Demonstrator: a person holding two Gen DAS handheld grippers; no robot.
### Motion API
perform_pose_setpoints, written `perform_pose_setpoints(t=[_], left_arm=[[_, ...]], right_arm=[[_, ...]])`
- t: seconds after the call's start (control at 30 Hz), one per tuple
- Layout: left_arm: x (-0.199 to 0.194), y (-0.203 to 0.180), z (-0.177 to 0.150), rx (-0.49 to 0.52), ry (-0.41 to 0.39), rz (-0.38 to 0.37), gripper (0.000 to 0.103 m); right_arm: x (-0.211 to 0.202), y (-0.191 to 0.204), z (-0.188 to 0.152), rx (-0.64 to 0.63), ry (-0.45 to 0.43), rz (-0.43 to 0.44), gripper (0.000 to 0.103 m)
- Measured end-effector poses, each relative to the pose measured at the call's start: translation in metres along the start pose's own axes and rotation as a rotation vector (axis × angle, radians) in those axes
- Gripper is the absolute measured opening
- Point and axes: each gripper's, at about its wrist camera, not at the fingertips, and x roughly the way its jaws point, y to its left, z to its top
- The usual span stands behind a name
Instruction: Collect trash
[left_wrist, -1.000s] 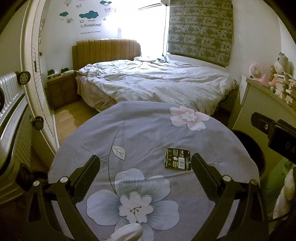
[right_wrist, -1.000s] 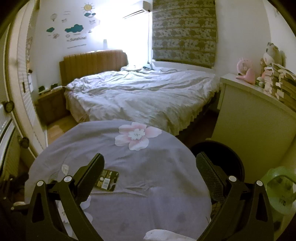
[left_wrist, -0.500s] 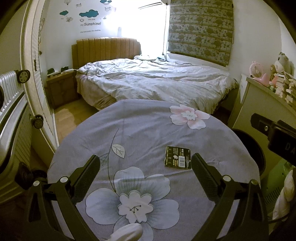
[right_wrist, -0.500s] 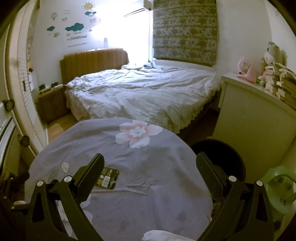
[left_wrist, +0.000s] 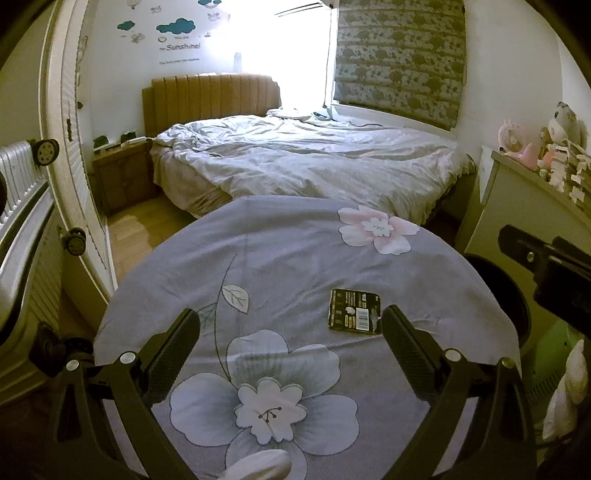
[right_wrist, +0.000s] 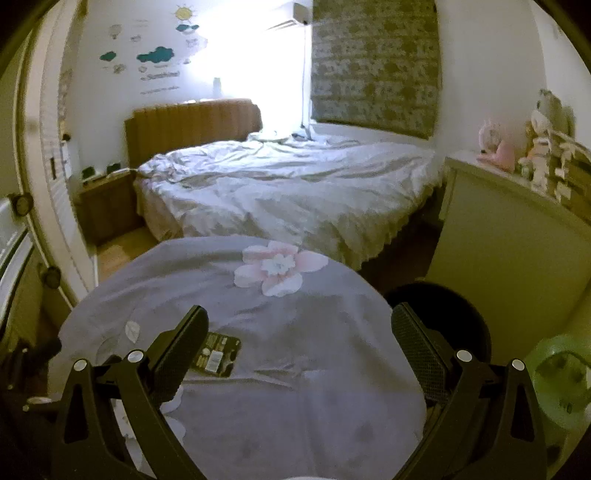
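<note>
Black and flat, a small packet (left_wrist: 354, 309) with a white barcode label lies on the round table's grey floral cloth (left_wrist: 280, 266), toward its right side. The left gripper (left_wrist: 290, 334) hangs above the cloth with its fingers spread wide and empty; the packet sits just beside its right fingertip (left_wrist: 393, 321). The right gripper (right_wrist: 299, 328) is likewise wide apart and holds nothing, the packet (right_wrist: 218, 355) partly hidden behind its left finger. A dark round bin (right_wrist: 443, 314) stands beside the table's right edge.
</note>
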Motion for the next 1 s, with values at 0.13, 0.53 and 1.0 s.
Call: perform_pose_setpoints(t=[0.13,0.53,1.0], left_arm=[[-0.0002,0.0005,-0.0006,0.001,-0.001,0.001,0.097],[-0.0013,0.0011,-0.0003,0.010,-0.002,0.001,0.097],[-0.0017,0.0009,-0.0002,0.009,-0.002,0.002,0.097]], right_arm=[[-0.0006,-0.0011,0.0003,0.003,0.001,0.011,0.098],[-0.0011,0.0003,-0.0007,-0.004,0.002,0.008,0.098],[-0.0019,0.0005,-0.0011,-0.006,0.003,0.008,0.098]])
